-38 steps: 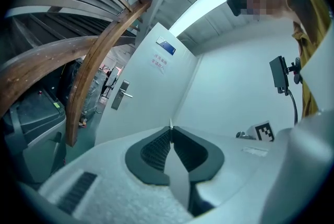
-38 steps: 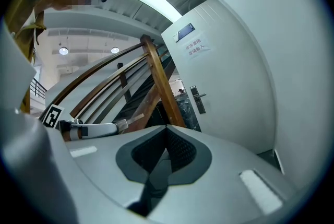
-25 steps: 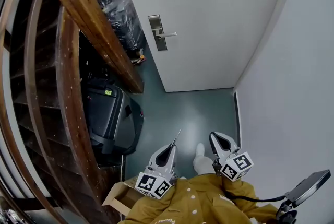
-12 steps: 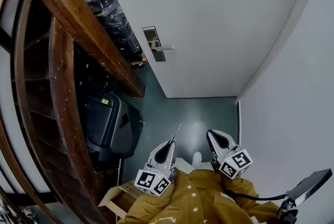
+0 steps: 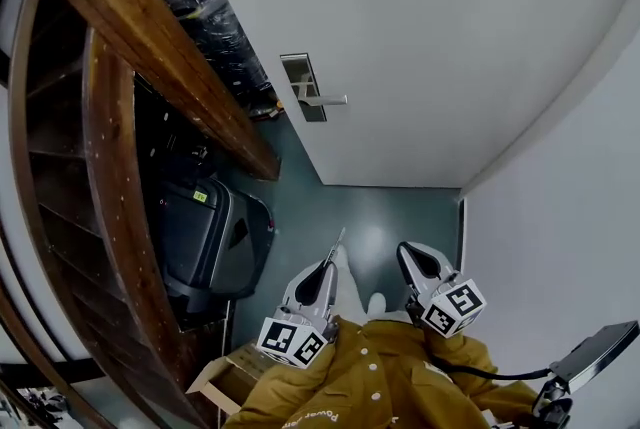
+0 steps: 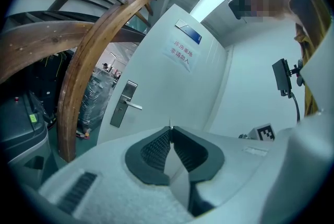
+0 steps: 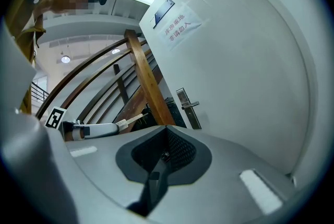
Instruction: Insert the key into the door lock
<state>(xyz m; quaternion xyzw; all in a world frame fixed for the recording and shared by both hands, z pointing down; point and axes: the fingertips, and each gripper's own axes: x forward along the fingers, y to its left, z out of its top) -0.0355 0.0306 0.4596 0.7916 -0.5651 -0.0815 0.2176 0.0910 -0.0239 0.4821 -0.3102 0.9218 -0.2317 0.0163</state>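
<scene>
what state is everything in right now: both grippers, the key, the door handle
left hand-held gripper: shut on the key
key: clamped, sticking out forward, not in the lock
right hand-held gripper: shut, empty
door handle: level, untouched

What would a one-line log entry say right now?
left gripper shut on key | right gripper shut | lock ahead, key not inserted
</scene>
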